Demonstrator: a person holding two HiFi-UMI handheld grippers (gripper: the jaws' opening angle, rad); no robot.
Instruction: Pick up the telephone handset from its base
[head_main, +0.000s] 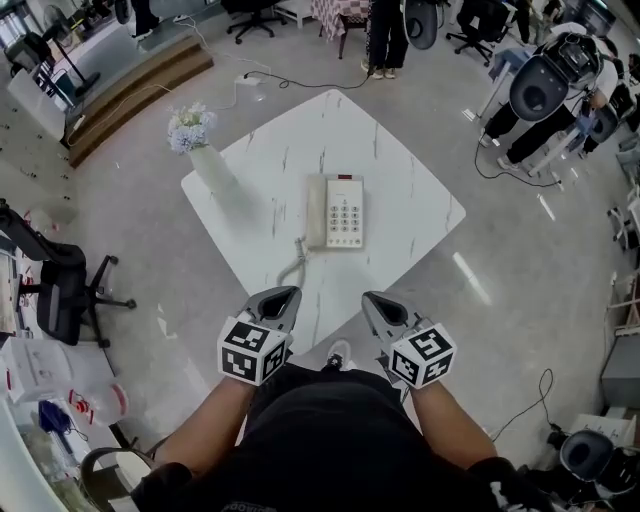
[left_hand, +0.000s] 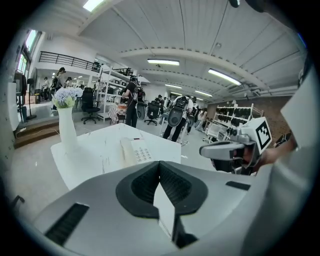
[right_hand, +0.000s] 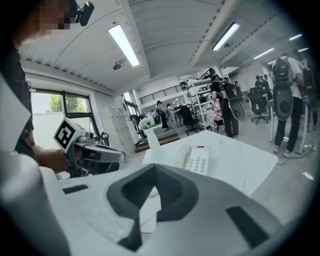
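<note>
A cream telephone (head_main: 336, 212) lies in the middle of the white marble table (head_main: 400, 160). Its handset (head_main: 316, 210) rests on the base's left side, and a coiled cord (head_main: 292, 265) runs off toward the table's near corner. My left gripper (head_main: 280, 300) and right gripper (head_main: 375, 303) hover side by side over that near corner, short of the phone, both shut and empty. The left gripper view looks past the closed jaws (left_hand: 160, 164) at the phone (left_hand: 135, 150) and the right gripper (left_hand: 227, 149). The right gripper view looks past its own closed jaws (right_hand: 154, 167) at the phone (right_hand: 196, 160) and the left gripper (right_hand: 100, 154).
A white vase of pale flowers (head_main: 205, 150) stands at the table's left corner. A black office chair (head_main: 60, 290) sits on the floor to the left. People stand beyond the table (head_main: 385, 35), and wooden steps (head_main: 135, 90) lie at the back left.
</note>
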